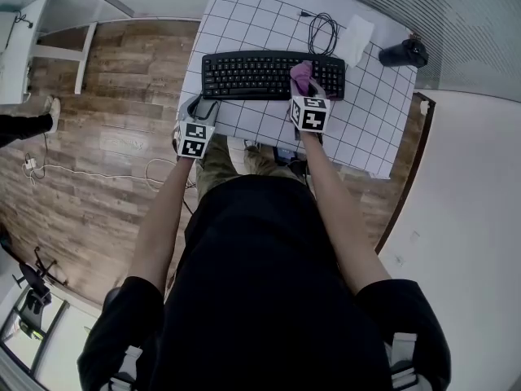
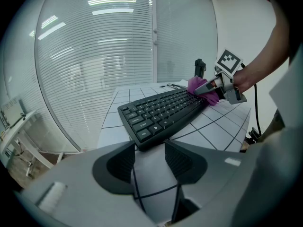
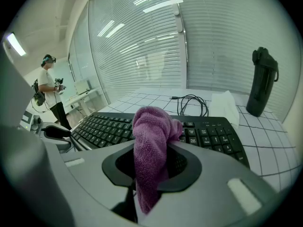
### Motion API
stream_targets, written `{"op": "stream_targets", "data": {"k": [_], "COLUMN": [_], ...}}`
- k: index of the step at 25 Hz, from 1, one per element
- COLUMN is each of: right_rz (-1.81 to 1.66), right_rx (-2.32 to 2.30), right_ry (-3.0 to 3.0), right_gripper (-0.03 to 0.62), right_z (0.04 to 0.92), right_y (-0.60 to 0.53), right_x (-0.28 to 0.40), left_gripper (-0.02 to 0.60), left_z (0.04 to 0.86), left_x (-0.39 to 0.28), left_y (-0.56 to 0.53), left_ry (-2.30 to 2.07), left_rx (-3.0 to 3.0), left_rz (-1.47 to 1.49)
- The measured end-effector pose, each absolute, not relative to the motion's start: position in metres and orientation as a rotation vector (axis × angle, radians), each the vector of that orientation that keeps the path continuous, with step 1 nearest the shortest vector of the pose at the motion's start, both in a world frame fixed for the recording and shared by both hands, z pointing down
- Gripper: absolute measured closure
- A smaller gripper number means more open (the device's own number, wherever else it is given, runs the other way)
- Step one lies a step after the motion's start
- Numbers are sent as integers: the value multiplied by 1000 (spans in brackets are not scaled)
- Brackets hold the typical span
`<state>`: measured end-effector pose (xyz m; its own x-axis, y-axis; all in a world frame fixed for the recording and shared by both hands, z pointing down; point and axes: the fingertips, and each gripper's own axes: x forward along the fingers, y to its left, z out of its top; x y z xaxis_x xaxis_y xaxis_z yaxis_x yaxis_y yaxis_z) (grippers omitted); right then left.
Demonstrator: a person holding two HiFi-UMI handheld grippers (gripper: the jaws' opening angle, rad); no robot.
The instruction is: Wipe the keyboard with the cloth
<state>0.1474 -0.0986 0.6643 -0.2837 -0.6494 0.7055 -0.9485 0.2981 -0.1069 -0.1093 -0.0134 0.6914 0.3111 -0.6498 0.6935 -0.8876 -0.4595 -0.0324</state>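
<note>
– Black plastic keyboard (image 1: pixel 252 73), where?
– Far side of the white gridded desk (image 1: pixel 366 129), wood-plank floor (image 1: pixel 106 137) to the left. Right hand-held gripper (image 1: pixel 304 92) pinches purple terry cloth (image 1: pixel 301 76) over its right keys; left hand-held gripper (image 2: pixel 150 152) spread, empty, near-left.

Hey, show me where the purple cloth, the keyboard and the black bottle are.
purple cloth (image 3: pixel 150 141), right gripper view, middle of the bunched fabric.
keyboard (image 1: pixel 248 75), head view, on the letter keys.
black bottle (image 3: pixel 262 86), right gripper view, middle of its body.
</note>
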Motion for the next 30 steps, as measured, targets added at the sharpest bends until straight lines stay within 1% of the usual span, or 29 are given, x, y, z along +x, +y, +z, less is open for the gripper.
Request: {"op": "stream_targets", "data": {"k": [12,22,30], "right_rz": [667,652,605], "right_rx": [1275,1197,1105], "right_ry": [-2094,-2121,-2151], "right_gripper": [488,488,488], "right_z": [664,665,665], "right_y": [-90,-87,-83], "right_x": [88,64,29], "left_gripper": [410,409,408], "left_z": [693,694,694], "left_x": [-109,-108,-107], "left_y": [-13,-12,-13], "left_ry": [-1370,-1370,-1370], "left_rx": [2226,2222,2225], "left_rz": [921,921,919]}}
